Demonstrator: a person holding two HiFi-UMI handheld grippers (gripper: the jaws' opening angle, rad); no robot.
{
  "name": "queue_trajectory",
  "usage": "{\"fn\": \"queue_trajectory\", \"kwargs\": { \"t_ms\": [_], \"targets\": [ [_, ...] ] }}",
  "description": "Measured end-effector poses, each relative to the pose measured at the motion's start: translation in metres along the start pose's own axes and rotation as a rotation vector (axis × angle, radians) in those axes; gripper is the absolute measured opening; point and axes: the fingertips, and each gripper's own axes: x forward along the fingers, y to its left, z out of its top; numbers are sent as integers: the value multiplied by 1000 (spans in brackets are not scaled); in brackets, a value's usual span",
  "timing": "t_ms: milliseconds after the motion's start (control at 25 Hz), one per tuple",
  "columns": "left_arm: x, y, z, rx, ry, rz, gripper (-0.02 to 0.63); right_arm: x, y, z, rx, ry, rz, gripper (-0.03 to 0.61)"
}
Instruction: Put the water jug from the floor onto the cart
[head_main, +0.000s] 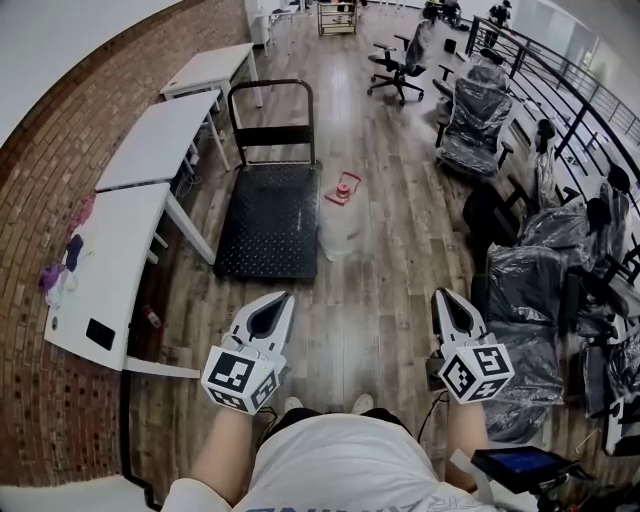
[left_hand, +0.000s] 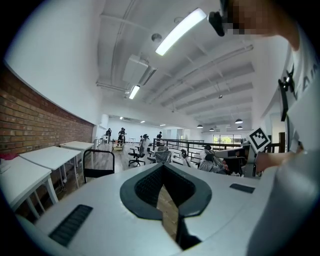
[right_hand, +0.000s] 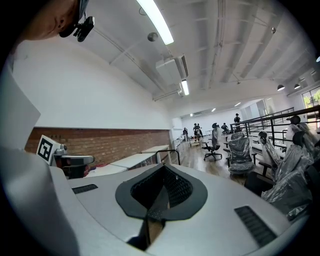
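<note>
Wood floor (head_main: 372, 312) carries the flat black cart (head_main: 268, 225), whose deck is bare and whose upright handle (head_main: 270, 106) stands at its far end. The water jug (head_main: 342, 228) is not on the cart. It stands upright on the floor just beside the cart's right edge, about level with the near half of the deck. It is clear, with a red cap and carry loop on top.

The left gripper (head_main: 284, 298) is held on the near side of the cart, short of its near right corner. Its jaws are closed tip to tip with nothing between them. The right gripper (head_main: 441, 295) is held farther right of the cart. Its jaws are also closed and empty. Both point roughly level, away from the person, and are well apart from the jug.

White counters (head_main: 150, 142) line the brick wall left of the cart. Office chairs wrapped in plastic (head_main: 476, 115) stand well to the cart's right, along a railing (head_main: 560, 92).
</note>
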Motion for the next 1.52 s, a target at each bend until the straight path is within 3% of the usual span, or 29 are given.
{"fn": "queue_trajectory", "kwargs": {
  "t_ms": [400,760,1280,1520],
  "targets": [
    [30,-46,1,30,-11,54,0,-19,-64,-7,8,-11,27,3],
    [26,-58,-5,27,23,71,2,-21,-67,-12,27,7,60,3],
    [92,-34,-16,-18,33,14,0,14,-104,-19,19,62,-15,3],
    [125,0,-14,-17,34,-5,0,56,-106,-16,12,80,-36,3]
  ]
}}
